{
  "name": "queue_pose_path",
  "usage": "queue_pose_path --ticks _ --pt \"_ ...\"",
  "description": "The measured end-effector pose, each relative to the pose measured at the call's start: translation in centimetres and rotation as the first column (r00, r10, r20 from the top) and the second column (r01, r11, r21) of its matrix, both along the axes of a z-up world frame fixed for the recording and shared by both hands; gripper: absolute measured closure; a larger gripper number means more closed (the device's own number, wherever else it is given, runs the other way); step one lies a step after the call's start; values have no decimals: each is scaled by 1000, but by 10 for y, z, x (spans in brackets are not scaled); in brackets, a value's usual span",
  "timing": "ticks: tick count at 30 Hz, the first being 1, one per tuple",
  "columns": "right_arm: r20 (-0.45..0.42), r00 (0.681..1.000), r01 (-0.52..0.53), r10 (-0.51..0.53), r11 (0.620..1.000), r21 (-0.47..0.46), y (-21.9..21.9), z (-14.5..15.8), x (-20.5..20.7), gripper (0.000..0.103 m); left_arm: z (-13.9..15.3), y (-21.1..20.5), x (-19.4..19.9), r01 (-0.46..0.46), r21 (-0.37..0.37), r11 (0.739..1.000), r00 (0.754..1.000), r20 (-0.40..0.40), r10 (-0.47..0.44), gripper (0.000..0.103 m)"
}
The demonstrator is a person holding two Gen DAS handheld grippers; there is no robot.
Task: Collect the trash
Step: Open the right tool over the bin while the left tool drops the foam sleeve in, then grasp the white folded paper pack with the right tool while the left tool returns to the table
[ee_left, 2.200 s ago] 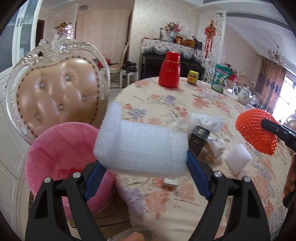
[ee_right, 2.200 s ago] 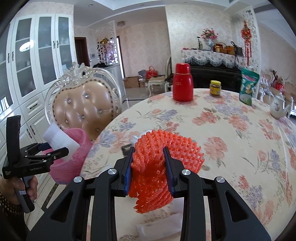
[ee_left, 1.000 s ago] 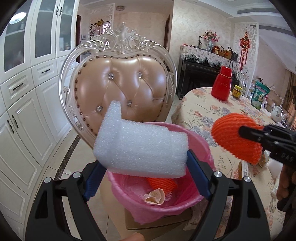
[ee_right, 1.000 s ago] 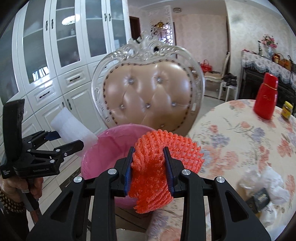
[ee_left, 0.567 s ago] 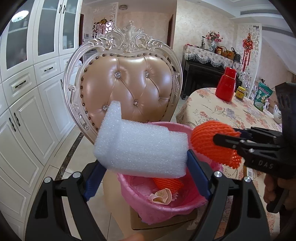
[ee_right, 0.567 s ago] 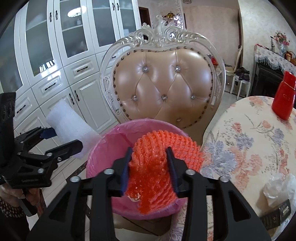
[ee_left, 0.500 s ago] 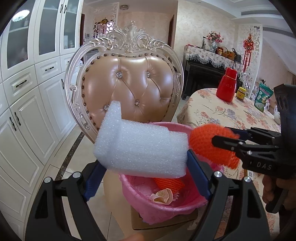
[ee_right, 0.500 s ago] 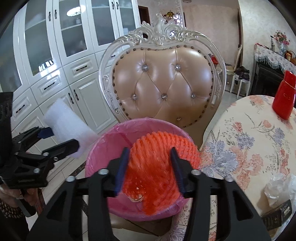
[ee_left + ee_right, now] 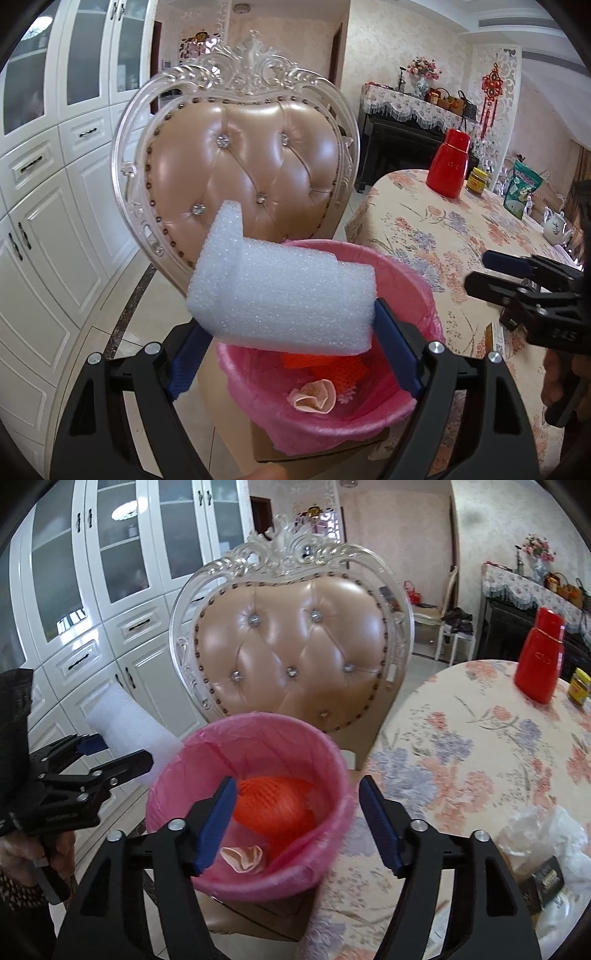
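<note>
A pink-lined trash bin (image 9: 334, 760) stands on a chair seat next to the table; it also shows in the left wrist view (image 9: 417, 273). My left gripper (image 9: 284, 332) is shut on a white foam block (image 9: 280, 295) and holds it just above the bin's near rim; the block also shows in the right wrist view (image 9: 129, 723). My right gripper (image 9: 299, 819) is open and empty above the bin. An orange foam net (image 9: 273, 808) and a pale crumpled scrap (image 9: 243, 856) lie inside the bin.
A tufted chair back (image 9: 291, 650) rises behind the bin. The floral table (image 9: 480, 746) at right holds a red thermos (image 9: 541, 668), a jar (image 9: 580, 690), white crumpled wrapping (image 9: 543, 834) and a dark small box (image 9: 546, 878). White cabinets (image 9: 92, 635) line the left wall.
My right gripper opened and let go of the orange net, which dropped into the bin. My left gripper moved a little closer over the bin, still holding the foam block.
</note>
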State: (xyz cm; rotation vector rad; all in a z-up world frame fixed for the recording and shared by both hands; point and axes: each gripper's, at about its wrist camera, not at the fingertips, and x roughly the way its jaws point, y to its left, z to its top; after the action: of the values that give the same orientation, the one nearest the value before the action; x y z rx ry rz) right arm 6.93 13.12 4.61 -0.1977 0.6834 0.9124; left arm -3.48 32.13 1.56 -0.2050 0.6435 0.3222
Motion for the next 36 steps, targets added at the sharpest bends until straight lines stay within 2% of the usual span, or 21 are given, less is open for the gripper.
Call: queue_pose_path --ticks 2,17,36 --pt "1 1000 8 -8 1000 0 -8 1 0 36 -1 0 7 -4 -8 1000 1000 -5 4 16" --pt "25 990 142 -142 990 11 -83 2 -6 30 2 -29 9 39 -9 999 999 12 -38 16" --pt "24 922 386 -385 922 -34 -217 -22 -25 29 -6 -125 25 199 -24 980 980 29 -199 16"
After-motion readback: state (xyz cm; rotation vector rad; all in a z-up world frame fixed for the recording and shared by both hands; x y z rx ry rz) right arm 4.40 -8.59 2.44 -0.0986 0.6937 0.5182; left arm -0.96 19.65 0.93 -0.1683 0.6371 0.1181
